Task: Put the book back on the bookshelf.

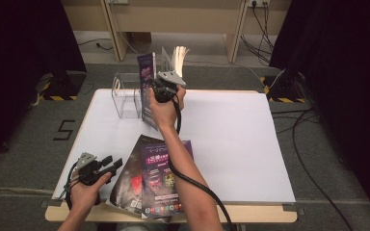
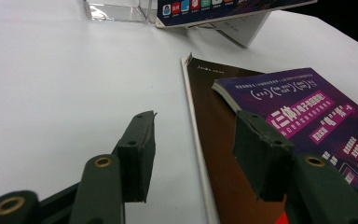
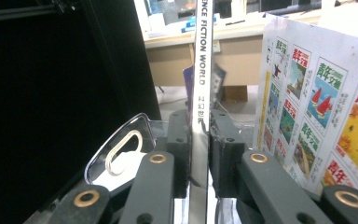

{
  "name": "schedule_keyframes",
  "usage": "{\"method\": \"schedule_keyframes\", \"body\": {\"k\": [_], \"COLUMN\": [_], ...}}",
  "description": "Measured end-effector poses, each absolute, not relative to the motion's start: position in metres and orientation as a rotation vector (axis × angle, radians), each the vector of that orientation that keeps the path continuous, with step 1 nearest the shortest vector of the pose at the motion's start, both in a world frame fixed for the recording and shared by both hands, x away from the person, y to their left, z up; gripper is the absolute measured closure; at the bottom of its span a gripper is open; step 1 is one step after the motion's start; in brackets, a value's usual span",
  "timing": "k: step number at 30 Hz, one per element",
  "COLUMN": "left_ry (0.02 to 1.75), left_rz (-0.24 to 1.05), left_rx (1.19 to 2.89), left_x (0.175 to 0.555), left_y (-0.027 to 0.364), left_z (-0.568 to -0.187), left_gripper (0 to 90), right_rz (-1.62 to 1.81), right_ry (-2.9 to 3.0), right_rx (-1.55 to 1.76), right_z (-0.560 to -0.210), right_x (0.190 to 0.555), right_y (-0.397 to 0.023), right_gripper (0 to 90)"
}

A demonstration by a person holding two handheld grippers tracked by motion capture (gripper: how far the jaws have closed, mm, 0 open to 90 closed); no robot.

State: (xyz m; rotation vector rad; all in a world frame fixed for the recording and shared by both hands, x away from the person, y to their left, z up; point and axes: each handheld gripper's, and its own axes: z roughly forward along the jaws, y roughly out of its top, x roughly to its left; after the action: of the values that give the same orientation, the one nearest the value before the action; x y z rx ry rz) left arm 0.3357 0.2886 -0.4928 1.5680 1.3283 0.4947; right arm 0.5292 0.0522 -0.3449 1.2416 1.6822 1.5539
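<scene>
I'm working over the white tabletop (image 1: 231, 144), which is carrying everything here. Near its front edge, two magazines are lying flat: a purple-covered magazine (image 1: 166, 178) is resting on top of a larger dark brown one (image 1: 127, 185). At the far left, a clear acrylic stand (image 1: 125, 98) is standing upright. Just beside it I'm holding a magazine (image 3: 199, 100) on edge with my right gripper (image 1: 166, 82); its spine reads "SCIENCE FICTION WORLD" and it's sitting between the pads (image 3: 220, 154), though I can't tell if they're pressing on it. A second magazine with colourful small covers (image 3: 326, 107) is standing just to the right of it. My left gripper (image 2: 193, 154) is hovering low over the tabletop's front left, jaws apart with nothing between them, next to the flat magazines.
</scene>
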Motion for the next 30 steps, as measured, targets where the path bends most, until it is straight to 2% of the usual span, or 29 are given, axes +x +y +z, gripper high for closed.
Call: {"method": "schedule_keyframes", "body": {"k": [10,18,23,30], "left_ry": [1.323,1.32,1.322,1.32], "left_rz": [0.489,0.488,0.484,0.487], "left_rx": [1.573,1.571,1.569,1.569], "left_x": [0.336,0.336,0.336,0.335], "left_y": [0.287,0.288,0.287,0.287], "left_z": [-0.493,-0.493,-0.493,-0.492], "left_gripper": [48.0,48.0,48.0,48.1], "right_rz": [1.5,1.404,1.325,1.36], "right_ry": [1.744,1.761,1.769,1.764], "right_rx": [1.264,1.376,1.464,1.473], "right_z": [-0.332,-0.333,-0.329,-0.331], "right_x": [0.533,0.544,0.55,0.545], "right_y": [0.05,0.055,0.055,0.055], "right_gripper": [74.4,74.0,83.1,83.4]}}
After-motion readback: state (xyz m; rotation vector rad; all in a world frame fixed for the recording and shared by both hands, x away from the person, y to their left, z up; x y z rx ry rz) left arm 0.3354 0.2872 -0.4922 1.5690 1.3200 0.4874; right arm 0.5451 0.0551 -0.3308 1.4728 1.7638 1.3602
